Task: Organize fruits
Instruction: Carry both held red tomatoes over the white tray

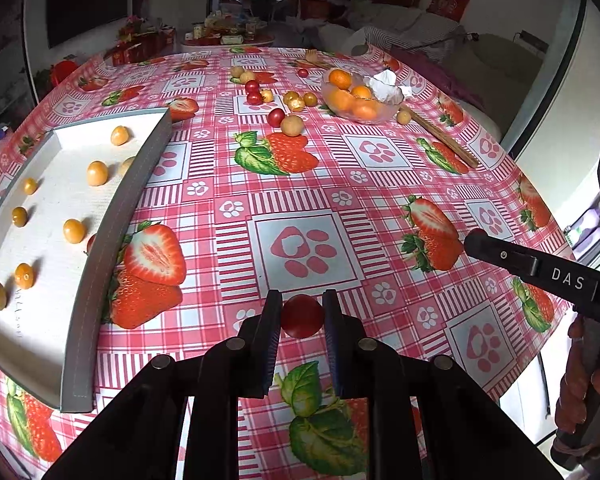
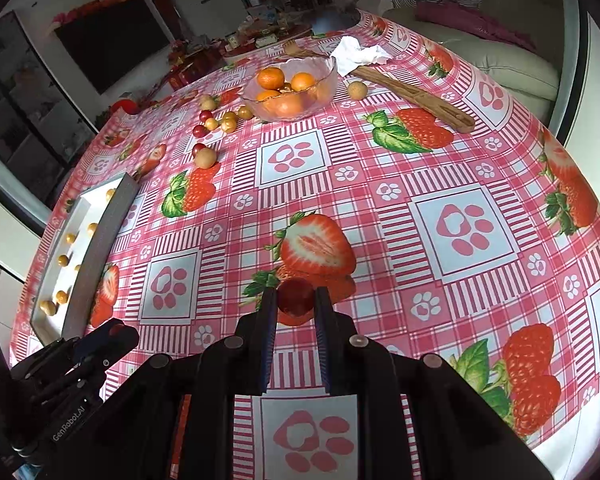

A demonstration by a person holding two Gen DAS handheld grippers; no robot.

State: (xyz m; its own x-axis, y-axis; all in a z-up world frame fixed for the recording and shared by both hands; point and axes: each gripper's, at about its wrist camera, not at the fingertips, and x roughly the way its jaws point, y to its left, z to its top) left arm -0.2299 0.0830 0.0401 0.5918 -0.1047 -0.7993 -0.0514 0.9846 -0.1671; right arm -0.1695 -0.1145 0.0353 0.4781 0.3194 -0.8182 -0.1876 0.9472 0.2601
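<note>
Fruit lies scattered across a table [image 1: 380, 208] under a pink checked cloth printed with strawberries and paw marks. At the far left sits a white tray [image 1: 116, 208] with a grey rim, holding several small golden berries [image 1: 97, 173] spread well apart, and a bit of red fruit shows just inside its right wall.

Low in the middle of the left wrist view, the left gripper [image 1: 302, 316] has its two blue-padded fingers closed onto a red cherry tomato [image 1: 302, 317], which is pinched between the pads above the cloth, to the right of the tray.

Farther back, near the table's middle, a loose cluster of cherry tomatoes [image 1: 276, 117], golden berries and pale tan round fruits [image 1: 292, 125] lies on the cloth. To its right stands a clear glass bowl [image 1: 384, 114] holding mandarins [image 1: 340, 78], with a crumpled white tissue [image 1: 388, 85] at its right edge and a long wooden utensil [image 1: 440, 136] lying beside it.

The right gripper [image 2: 296, 300] is likewise clamped on a dark red cherry tomato [image 2: 296, 299], held over a printed strawberry. In the left wrist view its black body reaches in from the right edge, with the person's hand [image 1: 584, 392] on its handle.
</note>
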